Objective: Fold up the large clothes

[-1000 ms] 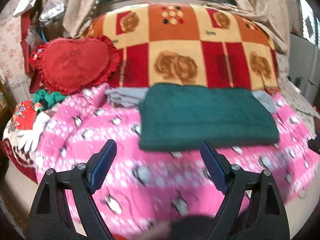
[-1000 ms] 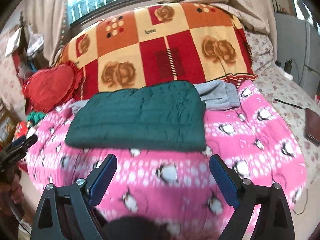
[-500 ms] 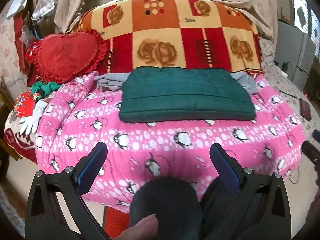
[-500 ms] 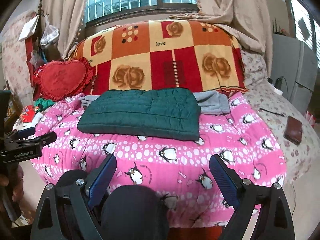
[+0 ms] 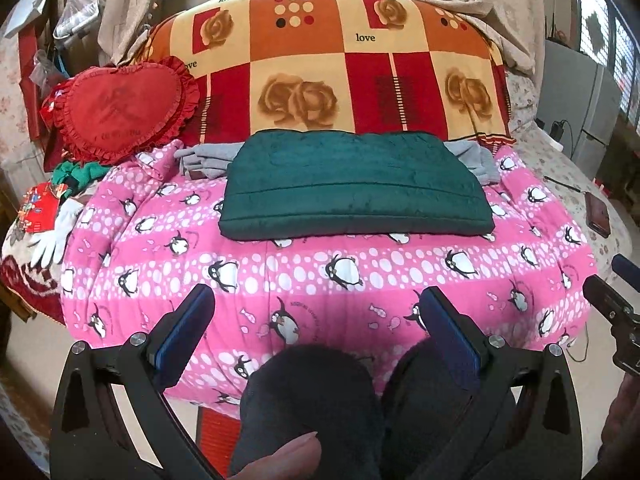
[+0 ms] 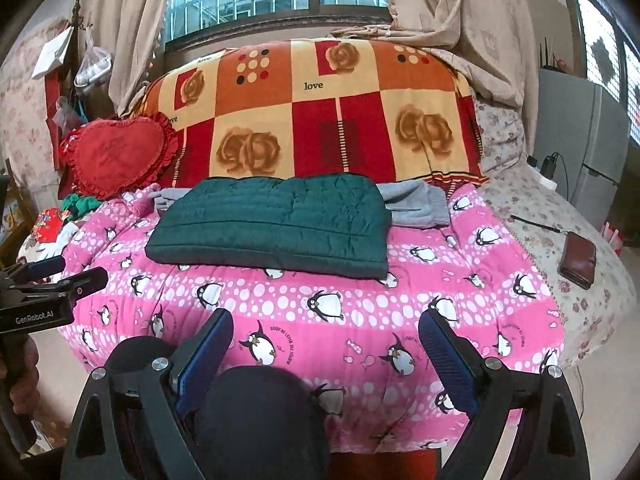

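A dark green quilted garment (image 5: 352, 186) (image 6: 276, 226) lies folded flat on the pink penguin quilt (image 5: 320, 276) (image 6: 320, 300) that covers the bed. A grey garment (image 5: 204, 158) (image 6: 416, 204) sticks out from under it on both sides. My left gripper (image 5: 316, 312) hangs open in front of the bed's near edge, well short of the green garment, with nothing between its fingers. My right gripper (image 6: 326, 334) is open too, likewise back from the bed and empty. Each gripper shows at the edge of the other's view.
A red heart cushion (image 5: 116, 112) leans at the back left against an orange and red rose blanket (image 5: 340, 64). White gloves (image 5: 54, 236) and small items lie at the left. A brown wallet (image 6: 578, 260) rests on the floral sheet at the right. The person's dark-trousered knees (image 5: 312, 404) fill the foreground.
Both grippers have drawn back from the bed, so the green garment looks smaller and farther. The left jaws have spread wider. The person's knees have come into view.
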Tool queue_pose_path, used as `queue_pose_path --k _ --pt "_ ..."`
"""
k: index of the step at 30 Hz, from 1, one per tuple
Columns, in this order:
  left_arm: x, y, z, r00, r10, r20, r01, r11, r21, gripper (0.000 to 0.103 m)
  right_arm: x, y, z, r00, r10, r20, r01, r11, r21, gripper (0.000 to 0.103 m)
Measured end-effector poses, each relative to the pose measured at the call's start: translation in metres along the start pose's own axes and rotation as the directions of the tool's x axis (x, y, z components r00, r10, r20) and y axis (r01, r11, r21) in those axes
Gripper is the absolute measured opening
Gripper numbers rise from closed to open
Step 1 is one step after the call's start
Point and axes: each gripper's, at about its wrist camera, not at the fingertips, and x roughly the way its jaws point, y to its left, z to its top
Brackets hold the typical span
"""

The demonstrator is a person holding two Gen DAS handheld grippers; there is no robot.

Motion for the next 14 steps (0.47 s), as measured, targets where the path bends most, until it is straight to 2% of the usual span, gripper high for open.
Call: queue_pose_path --k 14 --pt "-0.0037 -0.0010 0.0009 1.000 -0.016 0.019 0.016 1.000 -0.005 0.102 0.0026 -0.0043 0.0010 1.000 -0.002 -0.001 0.002 1.000 0.004 0.092"
